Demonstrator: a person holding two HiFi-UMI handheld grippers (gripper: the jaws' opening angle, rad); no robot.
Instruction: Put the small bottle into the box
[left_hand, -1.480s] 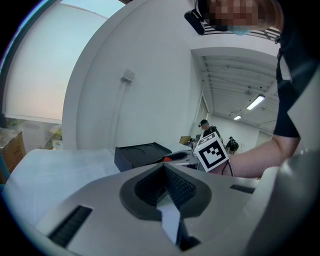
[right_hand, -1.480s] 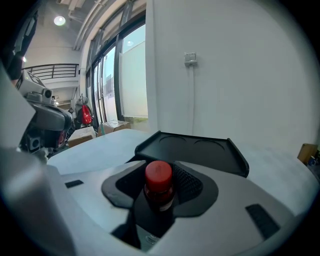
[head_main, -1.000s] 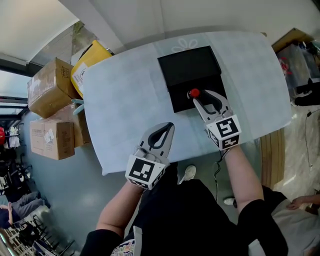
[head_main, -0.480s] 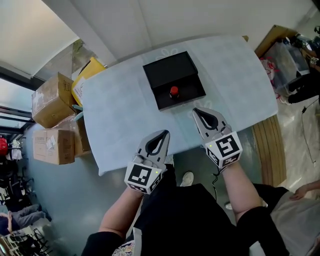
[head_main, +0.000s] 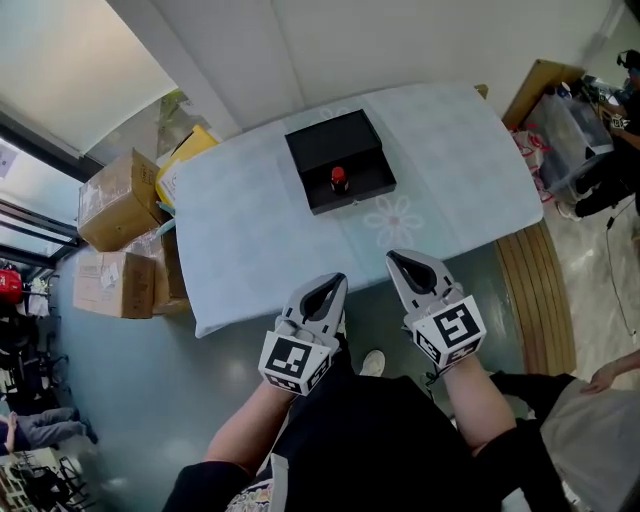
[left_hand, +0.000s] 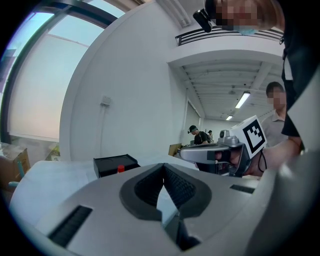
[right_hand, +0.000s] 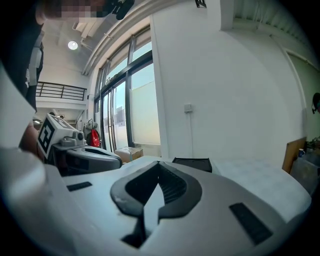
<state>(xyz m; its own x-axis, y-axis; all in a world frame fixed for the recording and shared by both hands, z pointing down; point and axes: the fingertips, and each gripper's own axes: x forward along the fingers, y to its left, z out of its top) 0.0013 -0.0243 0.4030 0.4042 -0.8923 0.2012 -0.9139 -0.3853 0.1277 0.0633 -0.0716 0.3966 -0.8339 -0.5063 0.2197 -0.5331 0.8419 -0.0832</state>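
A black box (head_main: 333, 143) lies open on the table (head_main: 460, 170), and the small bottle with a red cap (head_main: 339, 179) stands inside it near its front wall. Both grippers hang in front of the table's near edge, well short of the box. My left gripper (head_main: 337, 278) is shut with nothing in it. My right gripper (head_main: 393, 257) is also shut and empty. The left gripper view looks over its closed jaws toward the box (left_hand: 115, 164) and the red cap (left_hand: 120, 169). In the right gripper view the box (right_hand: 192, 163) lies ahead; the bottle is hidden there.
The table carries a pale blue cloth. Cardboard boxes (head_main: 118, 201) and a yellow carton (head_main: 186, 157) are stacked on the floor at its left. A wooden board (head_main: 530, 290) and bags (head_main: 572, 128) lie at its right. People stand in the far room.
My right gripper let go of the bottle in the box, pulled back toward me and shut. The left gripper drew back too, and the table now sits farther away.
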